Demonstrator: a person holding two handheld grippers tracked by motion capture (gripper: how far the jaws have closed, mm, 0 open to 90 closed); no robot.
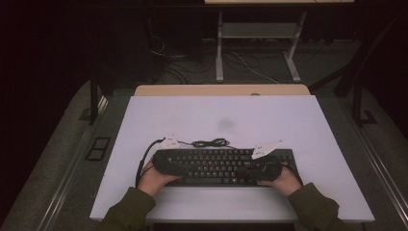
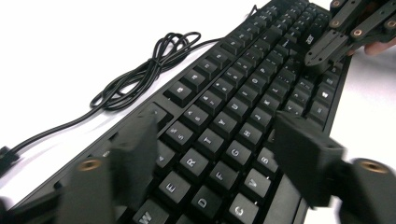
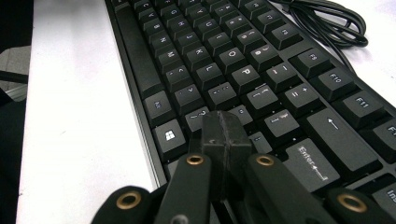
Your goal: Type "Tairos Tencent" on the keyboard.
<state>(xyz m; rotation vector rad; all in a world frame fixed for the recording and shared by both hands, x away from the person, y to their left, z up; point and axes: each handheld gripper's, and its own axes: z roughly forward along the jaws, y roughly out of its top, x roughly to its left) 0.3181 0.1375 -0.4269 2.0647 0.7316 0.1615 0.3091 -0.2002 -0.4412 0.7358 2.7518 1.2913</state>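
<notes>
Two grippers lie over the black keyboard (image 1: 226,166), one at each end, and we hold one in each hand. The keyboard sits near our edge of the white table (image 1: 216,115), its long side running across.

Nearest us in the high view, both sleeves come in from the bottom edge. Our left hand (image 1: 155,180) cups the left gripper (image 1: 169,161) from below and to the side, and our right hand (image 1: 285,182) does the same for the right gripper (image 1: 262,167). Each gripper lies almost flat, pointing inward along the key rows.

That view is too dark to read the jaws, so we rely on the gripper views. In the left gripper view, the left gripper (image 2: 215,154) has its fingers (image 2: 303,158) spread, with the letter keys showing in the gap. Nothing is pinched between them. The same view shows the right gripper (image 2: 324,51) farther off, its tip down at the far end of the keys.

In the right gripper view, the right gripper (image 3: 226,133) has its fingers (image 3: 215,135) pressed together, tip resting among the keys just left of the enter key (image 3: 313,161).

Farther back, the coiled cable (image 1: 209,143) lies on the table just behind the keyboard.
</notes>
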